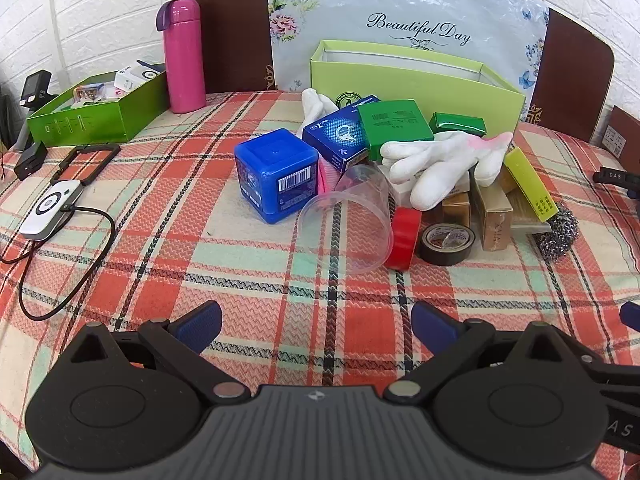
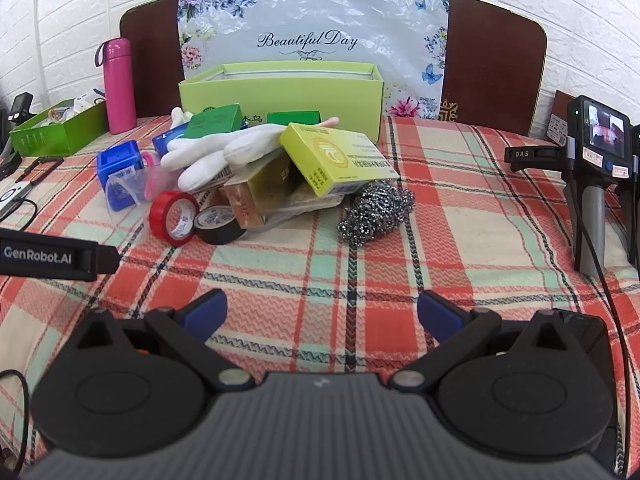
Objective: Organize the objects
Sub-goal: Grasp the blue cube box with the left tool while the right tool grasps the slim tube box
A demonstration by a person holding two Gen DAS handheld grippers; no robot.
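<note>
Both grippers hover with jaws wide and empty over a table (image 1: 248,280) with a pile of small things.

Largest, the light green box (image 1: 416,80) stands open at the upper centre of the frame, behind the pile. Below it lie the white gloves (image 1: 436,160), the blue cube box (image 1: 276,176), a yellow-green carton (image 2: 336,160), a clear cup (image 1: 352,224) on its side, a steel scourer (image 2: 376,212), red tape (image 2: 174,218) touching black tape (image 2: 218,222). The left gripper (image 1: 316,324) and right gripper (image 2: 322,314) fill the bottom of their frames, well apart from the pile.
</note>
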